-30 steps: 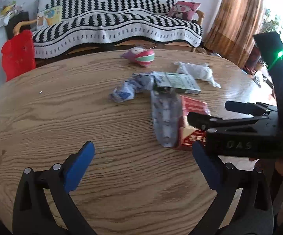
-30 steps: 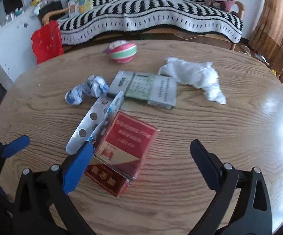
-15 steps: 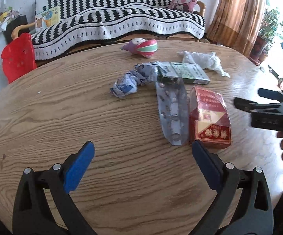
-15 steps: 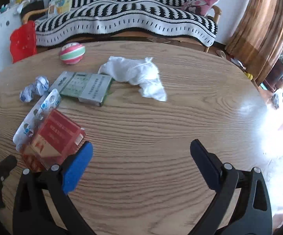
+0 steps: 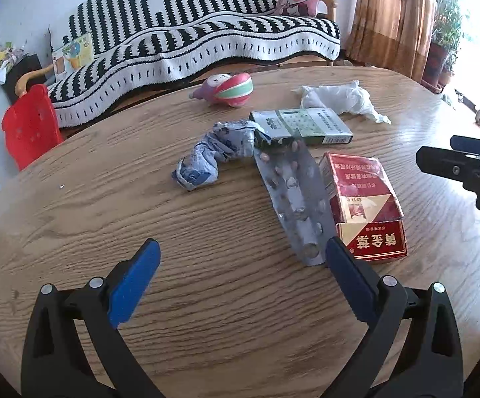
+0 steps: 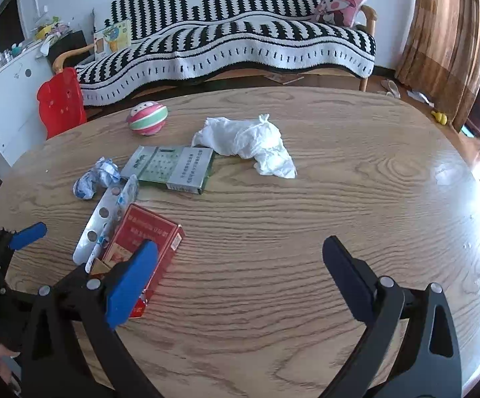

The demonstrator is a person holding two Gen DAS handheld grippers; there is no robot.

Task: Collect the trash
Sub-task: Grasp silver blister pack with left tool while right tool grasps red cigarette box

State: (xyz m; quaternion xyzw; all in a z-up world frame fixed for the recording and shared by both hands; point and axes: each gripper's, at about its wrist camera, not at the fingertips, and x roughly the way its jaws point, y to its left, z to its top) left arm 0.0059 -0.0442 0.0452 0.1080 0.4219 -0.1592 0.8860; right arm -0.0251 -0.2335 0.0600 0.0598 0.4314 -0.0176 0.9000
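Note:
Trash lies on a round wooden table (image 5: 74, 219). A red cigarette pack (image 5: 362, 205) lies beside a silver blister pack (image 5: 293, 199), a crumpled blue-white wrapper (image 5: 206, 162), a green-white box (image 5: 303, 126) and a white crumpled tissue (image 5: 336, 99). My left gripper (image 5: 240, 265) is open and empty, just before the blister pack. My right gripper (image 6: 240, 265) is open and empty over bare table, with the red pack (image 6: 140, 245) at its left finger. The tissue (image 6: 250, 142) and green box (image 6: 173, 165) lie beyond it.
A pink-green striped toy (image 5: 230, 89) sits at the table's far side. A striped sofa (image 5: 190, 43), a red plastic stool (image 5: 31, 126) and brown curtains (image 5: 392, 16) stand behind the table. The right gripper's body (image 5: 465, 165) shows at the right edge.
My right gripper pulled back off the red pack, swung right, then came partly back left. The left view drew slightly closer to the trash. The red pack shifted and stays on the table.

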